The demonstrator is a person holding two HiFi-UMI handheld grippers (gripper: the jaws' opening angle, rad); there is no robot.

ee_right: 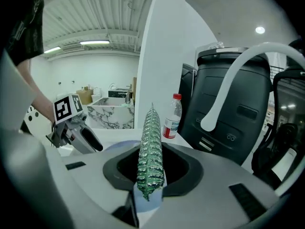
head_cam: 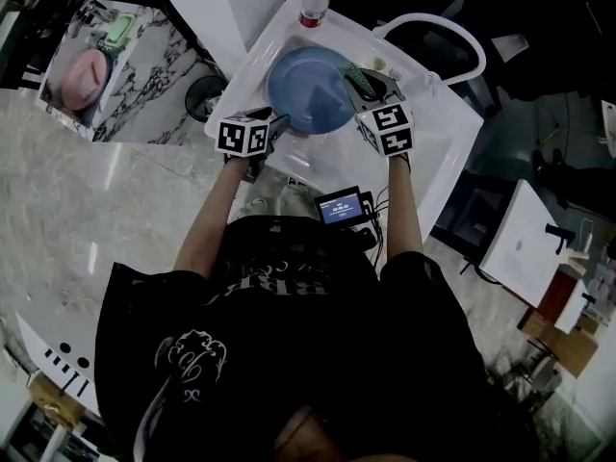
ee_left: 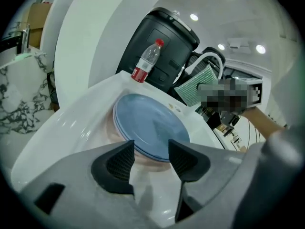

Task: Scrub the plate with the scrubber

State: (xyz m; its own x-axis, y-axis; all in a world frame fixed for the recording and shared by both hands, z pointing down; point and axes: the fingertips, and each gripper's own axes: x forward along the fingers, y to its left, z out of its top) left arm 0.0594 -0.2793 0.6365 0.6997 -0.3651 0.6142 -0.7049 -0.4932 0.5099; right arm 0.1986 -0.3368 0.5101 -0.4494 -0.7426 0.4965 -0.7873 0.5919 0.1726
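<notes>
A blue plate (head_cam: 308, 89) lies in the white sink (head_cam: 428, 152). My left gripper (head_cam: 277, 123) is at the plate's near-left rim. In the left gripper view the plate (ee_left: 150, 120) lies just beyond the left gripper (ee_left: 151, 152). Its jaws stand apart and the pads touch nothing. My right gripper (head_cam: 368, 92) hovers over the plate's right side, shut on a green scrubber (head_cam: 354, 80). The scrubber (ee_right: 150, 144) stands edge-on in the right gripper (ee_right: 150, 173), clamped between its jaws. The scrubber (ee_left: 195, 87) sits above the plate's far rim, clear of it.
A water bottle (head_cam: 314, 1) with a red cap stands at the sink's far corner. A white arched faucet (head_cam: 433, 27) rises at the right, with a black bin (ee_left: 162, 46) behind. A marble counter (head_cam: 58, 200) lies left. A small screen device (head_cam: 342, 206) sits at the sink's near edge.
</notes>
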